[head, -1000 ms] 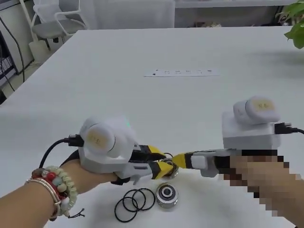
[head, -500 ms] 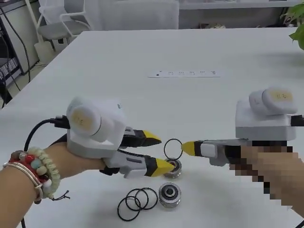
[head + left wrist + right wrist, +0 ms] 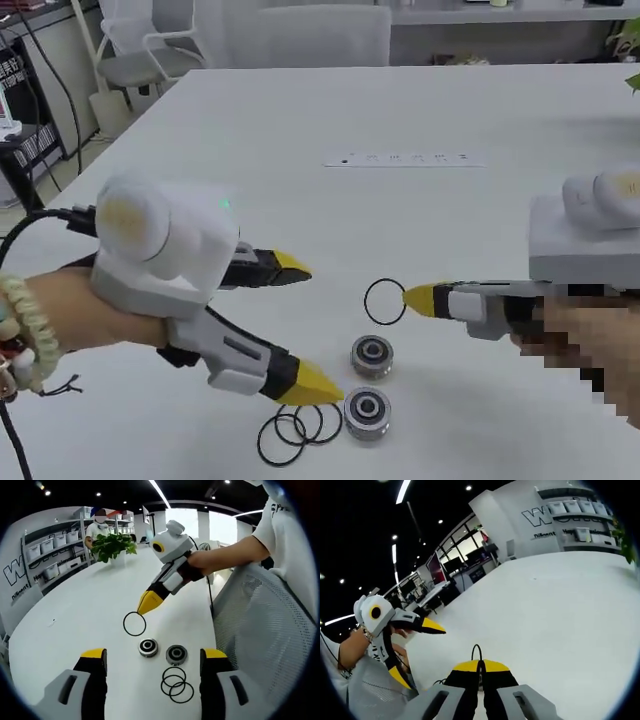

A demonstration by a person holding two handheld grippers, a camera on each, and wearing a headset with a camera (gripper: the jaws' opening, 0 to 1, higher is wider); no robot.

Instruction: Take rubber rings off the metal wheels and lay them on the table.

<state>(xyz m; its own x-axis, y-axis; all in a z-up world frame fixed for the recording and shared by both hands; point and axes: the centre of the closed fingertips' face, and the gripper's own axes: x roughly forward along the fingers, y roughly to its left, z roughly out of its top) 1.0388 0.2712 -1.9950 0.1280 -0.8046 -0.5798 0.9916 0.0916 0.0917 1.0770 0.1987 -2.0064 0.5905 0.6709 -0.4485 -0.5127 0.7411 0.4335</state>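
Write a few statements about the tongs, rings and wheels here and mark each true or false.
1. The right tongs are shut on a rubber ring. True.
2. The left tongs grip a wheel. False: they are open and hold nothing.
3. Two metal wheels lie on the table, apart from both tongs. True.
4. Five loose rings lie by the wheels. False: three loose rings lie there, overlapping, next to the nearer wheel.
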